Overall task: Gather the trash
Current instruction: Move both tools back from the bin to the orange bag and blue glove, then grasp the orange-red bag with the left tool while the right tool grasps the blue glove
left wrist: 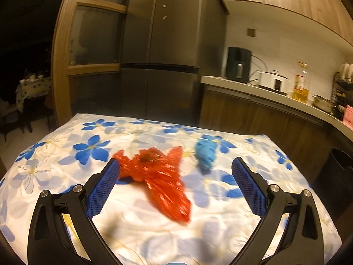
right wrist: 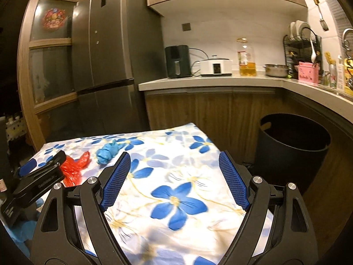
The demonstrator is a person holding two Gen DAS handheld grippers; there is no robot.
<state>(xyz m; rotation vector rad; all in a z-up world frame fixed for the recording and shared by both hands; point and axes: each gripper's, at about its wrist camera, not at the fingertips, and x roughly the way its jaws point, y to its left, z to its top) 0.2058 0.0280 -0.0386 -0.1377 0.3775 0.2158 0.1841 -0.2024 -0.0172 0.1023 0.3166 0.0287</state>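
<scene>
A crumpled red plastic bag (left wrist: 157, 180) lies on the flowered tablecloth (left wrist: 66, 154), just ahead of my left gripper (left wrist: 175, 164), whose jaws stand wide open with nothing between them; its left pad (left wrist: 103, 190) is close beside the bag. A balled-up blue glove (left wrist: 205, 153) lies further back to the right. In the right wrist view the red bag (right wrist: 74, 169) and blue glove (right wrist: 108, 151) sit at the far left. My right gripper (right wrist: 174, 158) is open and empty over the cloth. The left gripper (right wrist: 37, 176) shows from the side next to the bag.
A dark round bin (right wrist: 291, 148) stands on the floor right of the table (right wrist: 198, 139). Behind are a grey fridge (left wrist: 163, 44) and a counter (right wrist: 209, 80) with an air fryer, cooker, oil bottle, pot and dish rack.
</scene>
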